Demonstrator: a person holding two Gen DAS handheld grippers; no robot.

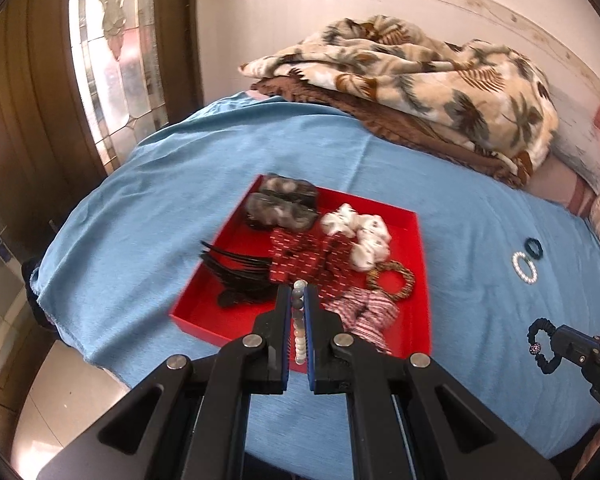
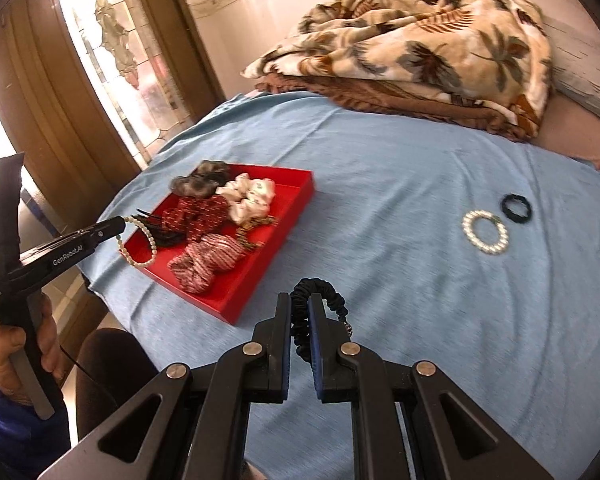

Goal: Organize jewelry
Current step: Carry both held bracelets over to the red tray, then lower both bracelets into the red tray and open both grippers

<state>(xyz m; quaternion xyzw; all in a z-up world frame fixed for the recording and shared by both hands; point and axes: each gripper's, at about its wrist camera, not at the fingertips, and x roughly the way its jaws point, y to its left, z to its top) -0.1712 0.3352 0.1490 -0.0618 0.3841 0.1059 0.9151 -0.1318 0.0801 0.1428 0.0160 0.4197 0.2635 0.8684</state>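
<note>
Held in the person's left hand point(image 2: 24, 344), the left gripper point(image 1: 299, 292) is closed on a pale beaded bracelet point(image 1: 299, 320), whose beads are seen stacked in a line between the blue pads. In the right wrist view the same bracelet is seen dangling as a loop from the gripper tip, at about nine o'clock, just over the near left corner of the red tray point(image 2: 300, 192). It is judged to be carried there so that it can be dropped in with the rest.

A black ruffled hair tie point(image 2: 320, 300) with a small sparkly bead is pinched in the narrowly closed right gripper point(image 2: 300, 304), above the blue bedspread point(image 2: 380, 160), near the tray's near right side. It appears to be headed for the tray too.

Inside the tray, soft hair pieces are gathered: grey furry scrunchies at the far corner, a white scrunchie point(image 1: 360, 236) beside them, dark red bows point(image 1: 308, 256) in the middle, a striped pink bow point(image 1: 360, 312) at the near edge, a black comb clip at the left and a woven brown ring point(image 1: 392, 280).

Two items are left loose on the bedspread at about three o'clock from the tray, well apart from it: a pearl bracelet point(image 2: 485, 233) and, just beside it, a dark hair band point(image 2: 516, 208). A leaf-patterned blanket point(image 2: 420, 48) is heaped at twelve o'clock.
</note>
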